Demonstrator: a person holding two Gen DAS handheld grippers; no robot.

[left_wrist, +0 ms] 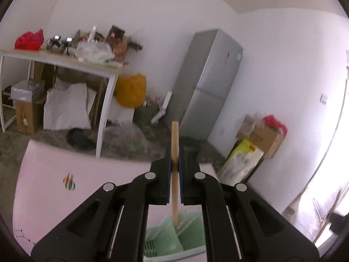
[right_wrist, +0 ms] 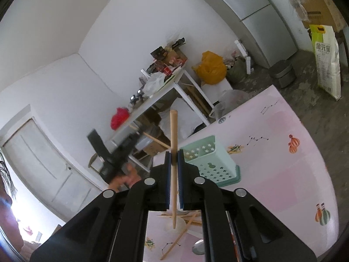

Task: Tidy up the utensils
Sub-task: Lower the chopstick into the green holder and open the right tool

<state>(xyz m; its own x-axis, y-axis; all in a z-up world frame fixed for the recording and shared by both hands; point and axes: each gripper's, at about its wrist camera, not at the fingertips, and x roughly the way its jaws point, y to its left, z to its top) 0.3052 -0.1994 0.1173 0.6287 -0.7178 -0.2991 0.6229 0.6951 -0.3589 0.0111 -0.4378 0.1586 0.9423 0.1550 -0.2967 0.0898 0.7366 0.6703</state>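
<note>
The left gripper point(left_wrist: 174, 166) pinches a round, smooth wooden chopstick point(left_wrist: 174, 144) between blue pads, the stick upright with its lower end dipping into a mint-green plastic utensil basket point(left_wrist: 172, 240). In the right wrist view that basket point(right_wrist: 209, 159), perforated with star and cross cutouts, stands near the table's far edge. The right gripper point(right_wrist: 174, 163) clamps another pale wooden chopstick point(right_wrist: 173, 131), held upright above a heap of loose chopsticks point(right_wrist: 185, 220) on what may be a white plate. The glossy pink tablecloth point(right_wrist: 283, 174) lies bare toward its right edge. A grey fridge point(left_wrist: 207, 83) stands beyond on rough concrete floor.
</note>
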